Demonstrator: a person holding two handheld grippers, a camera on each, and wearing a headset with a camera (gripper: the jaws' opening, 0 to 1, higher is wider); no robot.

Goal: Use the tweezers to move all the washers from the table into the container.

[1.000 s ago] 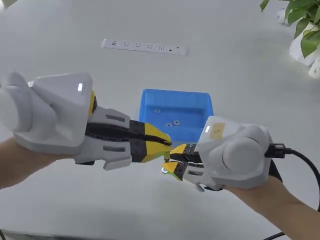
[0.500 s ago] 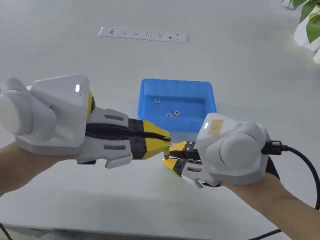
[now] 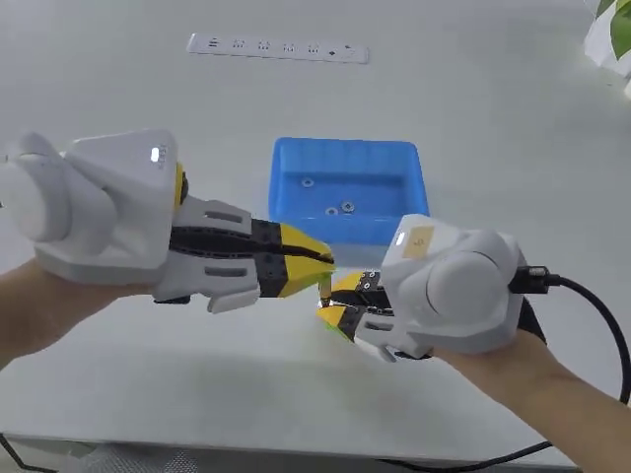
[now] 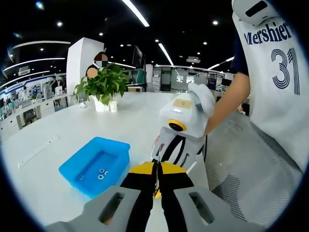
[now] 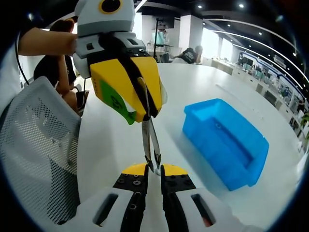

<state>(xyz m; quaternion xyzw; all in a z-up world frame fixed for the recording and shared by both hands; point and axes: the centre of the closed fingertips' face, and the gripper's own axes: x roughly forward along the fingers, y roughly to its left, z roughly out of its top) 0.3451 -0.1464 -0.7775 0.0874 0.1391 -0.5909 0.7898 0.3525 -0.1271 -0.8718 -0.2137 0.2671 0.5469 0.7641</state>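
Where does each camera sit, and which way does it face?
Head view: on the headset, facing down at the table; left gripper, right gripper and forearms show.
Left gripper view: along its closed jaws toward the right gripper; the person's jersey shows.
Right gripper view: along its jaws toward the left gripper holding the tweezers.
All three share the blue container.

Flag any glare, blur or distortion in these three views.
Head view: soft even light, faint shadows, blue plastic tray sharp. Left gripper view: fisheye bending, bright ceiling light strips. Right gripper view: thin metal tweezers crisp, white table curved by lens.
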